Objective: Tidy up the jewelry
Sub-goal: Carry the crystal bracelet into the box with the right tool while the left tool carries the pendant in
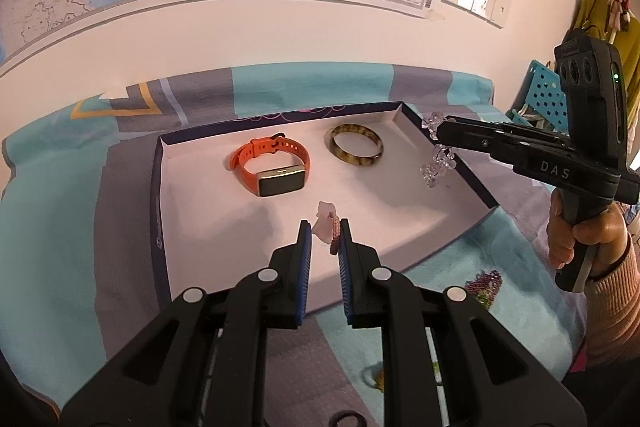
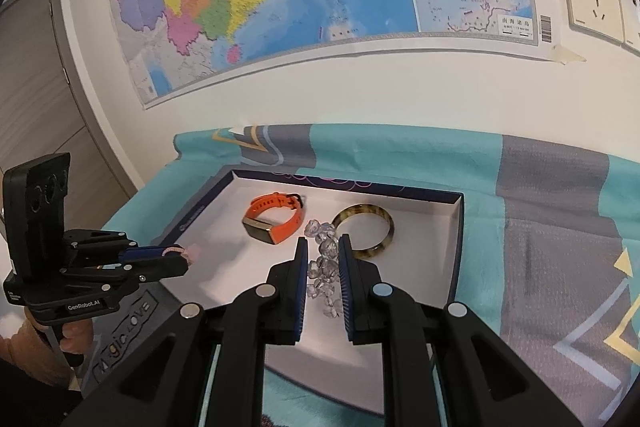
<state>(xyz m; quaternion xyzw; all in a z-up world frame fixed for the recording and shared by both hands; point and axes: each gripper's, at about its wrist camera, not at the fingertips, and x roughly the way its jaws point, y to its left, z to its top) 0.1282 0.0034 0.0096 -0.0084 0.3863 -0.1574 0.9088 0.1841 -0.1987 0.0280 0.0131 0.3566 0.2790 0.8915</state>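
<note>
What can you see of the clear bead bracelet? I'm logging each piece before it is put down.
The clear bead bracelet is a string of chunky, faceted, see-through beads, glassy or crystal-like. It hangs in a loose loop, pinched in the tips of the right gripper, which is shut on it. It dangles above the white floor of the shallow, dark-rimmed box, near the box's right edge, not resting on it. Only the fingers touch it; the brown mottled bangle lies apart.
</note>
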